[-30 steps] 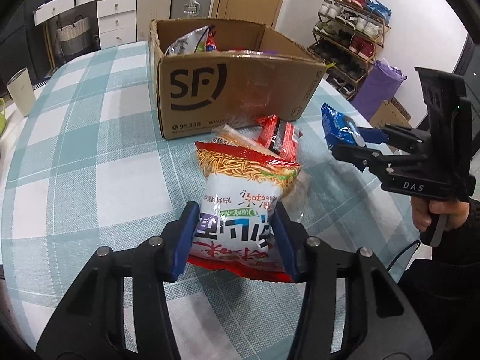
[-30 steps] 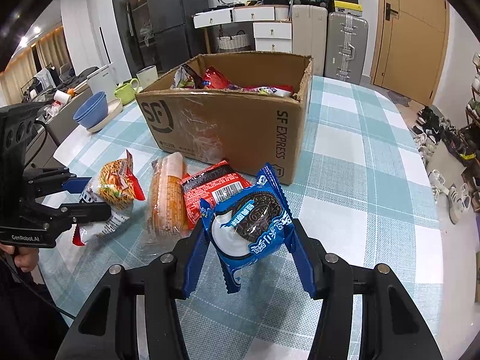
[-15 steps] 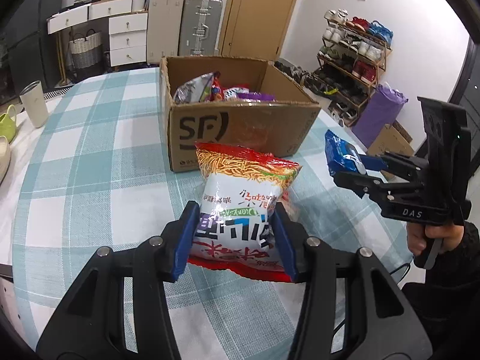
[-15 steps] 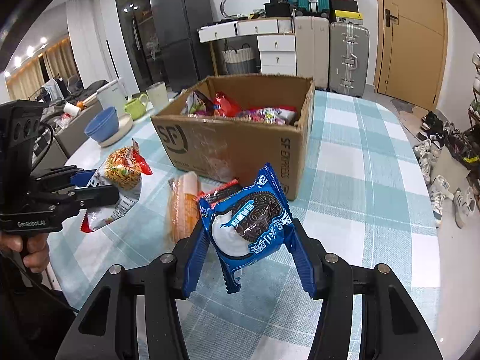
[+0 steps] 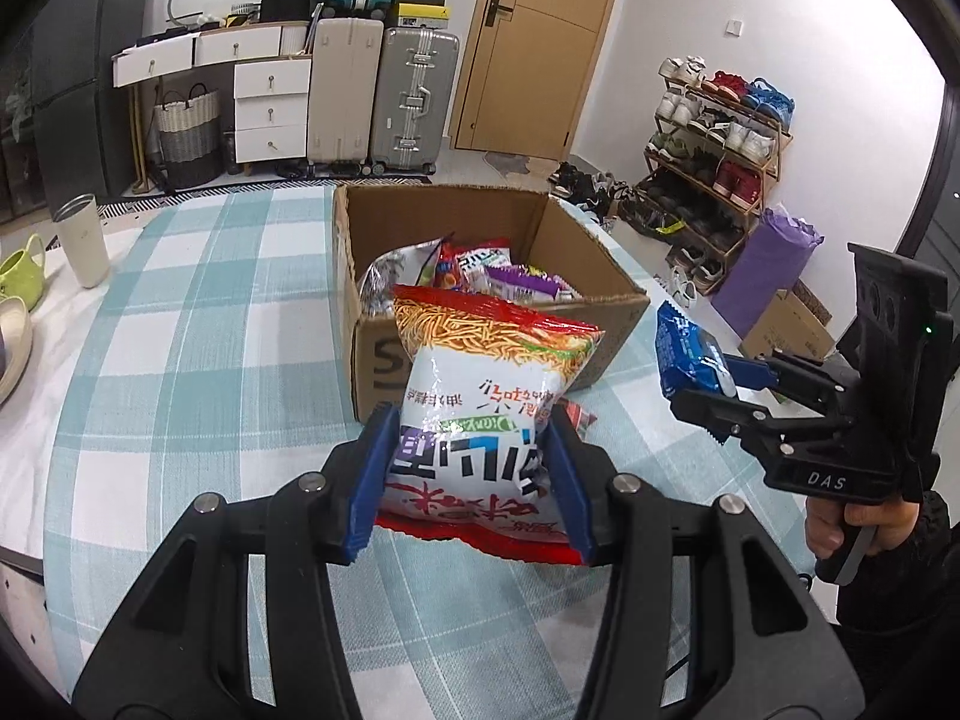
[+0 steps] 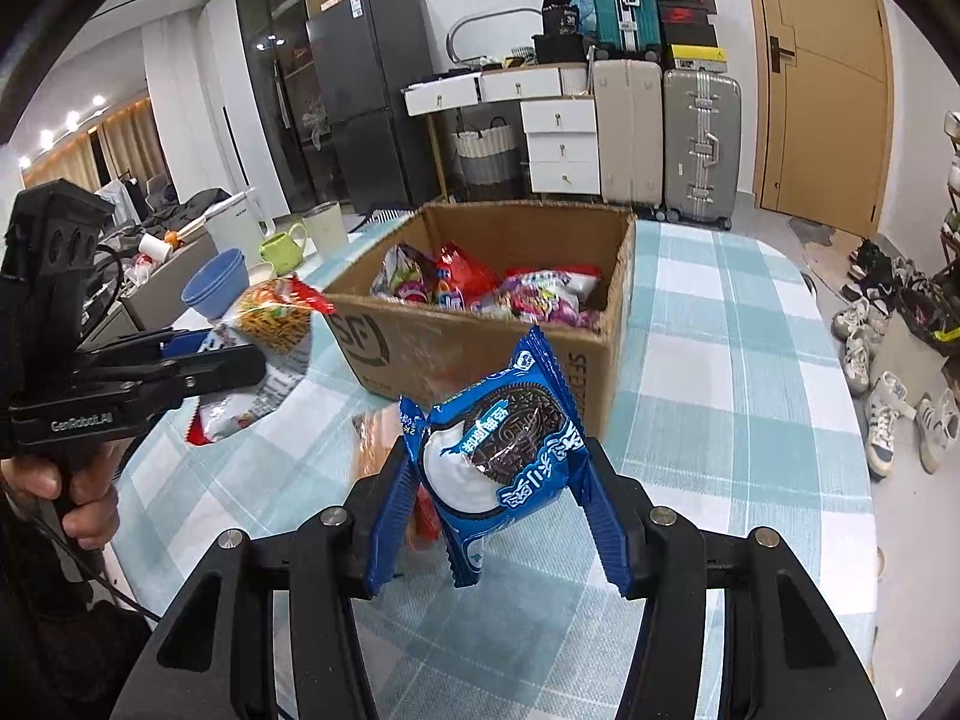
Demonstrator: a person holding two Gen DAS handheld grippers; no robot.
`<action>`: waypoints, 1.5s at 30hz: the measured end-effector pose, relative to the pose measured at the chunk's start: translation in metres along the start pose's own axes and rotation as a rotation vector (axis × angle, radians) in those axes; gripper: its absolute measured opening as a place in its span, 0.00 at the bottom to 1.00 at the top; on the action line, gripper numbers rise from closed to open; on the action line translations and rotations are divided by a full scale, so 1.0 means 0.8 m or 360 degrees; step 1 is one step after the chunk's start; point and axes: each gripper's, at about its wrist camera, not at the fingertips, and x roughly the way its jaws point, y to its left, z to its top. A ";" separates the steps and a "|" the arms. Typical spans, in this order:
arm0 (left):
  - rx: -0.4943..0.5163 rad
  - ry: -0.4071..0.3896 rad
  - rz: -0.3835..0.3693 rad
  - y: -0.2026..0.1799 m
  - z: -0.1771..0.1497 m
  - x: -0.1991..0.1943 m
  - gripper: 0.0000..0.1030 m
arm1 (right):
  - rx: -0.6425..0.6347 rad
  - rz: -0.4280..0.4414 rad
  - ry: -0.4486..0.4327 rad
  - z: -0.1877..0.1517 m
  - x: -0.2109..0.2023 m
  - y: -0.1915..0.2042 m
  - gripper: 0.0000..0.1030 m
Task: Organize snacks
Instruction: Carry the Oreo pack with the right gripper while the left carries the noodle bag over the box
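Note:
My left gripper (image 5: 468,474) is shut on a red and white noodle snack bag (image 5: 486,396), held in the air in front of the open cardboard box (image 5: 618,300). In the right wrist view that same bag (image 6: 273,324) hangs left of the box (image 6: 480,354). My right gripper (image 6: 498,492) is shut on a blue cookie packet (image 6: 504,456), also lifted off the table. From the left wrist view the right gripper (image 5: 708,384) stands to the right of the box with the blue packet (image 5: 684,354) in it. Several snack packs (image 6: 492,288) lie inside the box.
An orange pack (image 6: 375,444) and a red pack lie on the checked tablecloth (image 6: 720,360) near the box front, partly hidden. A tumbler (image 5: 84,240), a green cup (image 6: 282,246) and a blue bowl (image 6: 216,285) stand at the table's left. Suitcases, drawers and a shoe rack (image 5: 714,138) line the room.
Both grippers have risen with their packs. The box interior now shows from above, and the packs on the table have slipped behind the held bags.

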 end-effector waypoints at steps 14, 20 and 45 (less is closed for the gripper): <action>-0.0036 -0.0089 0.0022 0.005 0.046 0.012 0.45 | 0.0043 0.0018 -0.0141 0.039 -0.003 -0.009 0.52; -0.0034 -0.0105 0.0046 0.011 0.065 0.025 0.45 | 0.0055 0.0007 -0.0169 0.054 0.002 -0.012 0.52; 0.0011 -0.0148 0.0167 0.028 0.126 0.092 0.45 | 0.0009 -0.0036 -0.0157 0.104 0.043 -0.021 0.52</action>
